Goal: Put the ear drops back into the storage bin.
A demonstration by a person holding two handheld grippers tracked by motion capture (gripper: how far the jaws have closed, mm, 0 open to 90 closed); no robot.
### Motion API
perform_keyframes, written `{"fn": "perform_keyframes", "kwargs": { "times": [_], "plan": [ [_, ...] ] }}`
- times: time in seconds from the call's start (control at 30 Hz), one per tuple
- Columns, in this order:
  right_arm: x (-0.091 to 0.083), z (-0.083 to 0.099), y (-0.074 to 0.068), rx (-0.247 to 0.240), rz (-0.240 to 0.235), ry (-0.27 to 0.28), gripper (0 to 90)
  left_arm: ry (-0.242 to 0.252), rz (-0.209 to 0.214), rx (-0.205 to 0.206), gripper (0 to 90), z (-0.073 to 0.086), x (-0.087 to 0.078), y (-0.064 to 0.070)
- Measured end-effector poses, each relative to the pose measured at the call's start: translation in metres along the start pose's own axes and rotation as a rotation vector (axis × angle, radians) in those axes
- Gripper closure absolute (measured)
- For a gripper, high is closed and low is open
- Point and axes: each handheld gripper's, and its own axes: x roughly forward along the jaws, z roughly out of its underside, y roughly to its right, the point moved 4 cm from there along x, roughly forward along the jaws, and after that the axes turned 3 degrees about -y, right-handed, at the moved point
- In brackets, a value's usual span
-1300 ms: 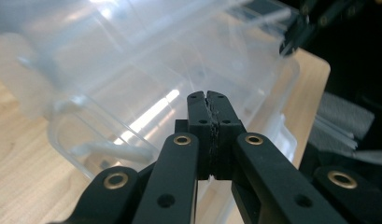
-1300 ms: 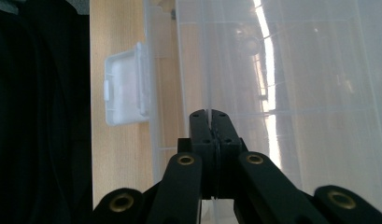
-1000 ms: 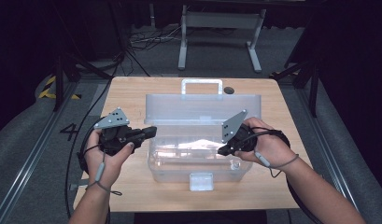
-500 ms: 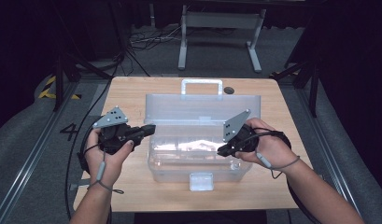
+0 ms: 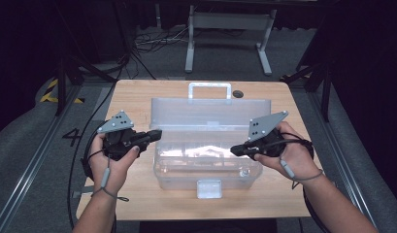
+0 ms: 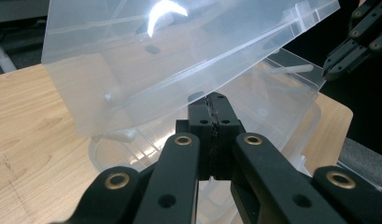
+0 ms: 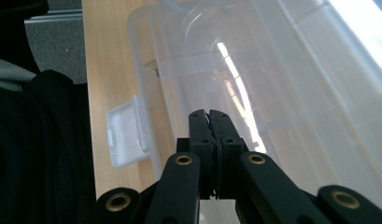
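A clear plastic toolbox (image 5: 206, 171) stands mid-table with its lid (image 5: 210, 114) raised and leaning back, and its white handle (image 5: 209, 87) on the far side. My left gripper (image 5: 157, 134) is shut at the box's left end. In the left gripper view its closed tips (image 6: 214, 101) sit just under the lid's edge (image 6: 179, 88). My right gripper (image 5: 235, 150) is shut too and reaches in over the box's right part. The right gripper view has its tips (image 7: 208, 115) above the open tray (image 7: 254, 93), near the front latch (image 7: 128, 135).
The wooden table (image 5: 133, 102) has bare strips left, right and in front of the box. A small dark round hole (image 5: 238, 93) sits by the far edge. Cables and a metal stand (image 5: 225, 29) lie on the floor beyond.
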Motion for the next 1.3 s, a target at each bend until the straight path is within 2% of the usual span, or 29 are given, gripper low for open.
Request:
{"fn": "perform_keyframes", "kwargs": {
  "times": [0.07, 0.27, 0.3, 0.37, 0.77, 0.8, 0.93, 1.3],
  "plan": [
    [-0.001, 0.001, 0.001, 0.004, 0.001, 0.002, 89.8, -0.003, -0.001, 0.001, 89.7, 0.0, 0.0, 0.0],
    [-0.011, 0.009, 0.005, 0.05, 0.005, 0.039, 90.0, -0.006, -0.009, 0.005, 89.7, 0.0, 0.0, 0.001],
    [-0.014, 0.012, 0.006, 0.072, 0.007, 0.056, 90.0, -0.006, -0.01, 0.004, 89.7, 0.0, 0.0, 0.001],
    [-0.015, 0.013, 0.006, 0.076, 0.01, 0.061, 90.0, -0.006, -0.008, 0.006, 89.7, 0.0, 0.0, 0.001],
    [-0.031, 0.037, 0.011, 0.165, 0.059, 0.135, 90.0, -0.013, -0.009, 0.011, 89.7, 0.0, 0.0, 0.001],
    [-0.036, 0.042, 0.011, 0.187, 0.069, 0.151, 90.0, -0.014, -0.008, 0.011, 89.7, 0.0, 0.0, 0.001],
    [-0.04, 0.047, 0.012, 0.211, 0.083, 0.167, 90.0, -0.017, -0.007, 0.015, 89.7, 0.0, 0.0, 0.0],
    [-0.047, 0.064, 0.018, 0.31, 0.128, 0.259, 90.0, -0.027, -0.008, 0.018, 89.7, 0.002, -0.001, 0.001]
  ]
}}
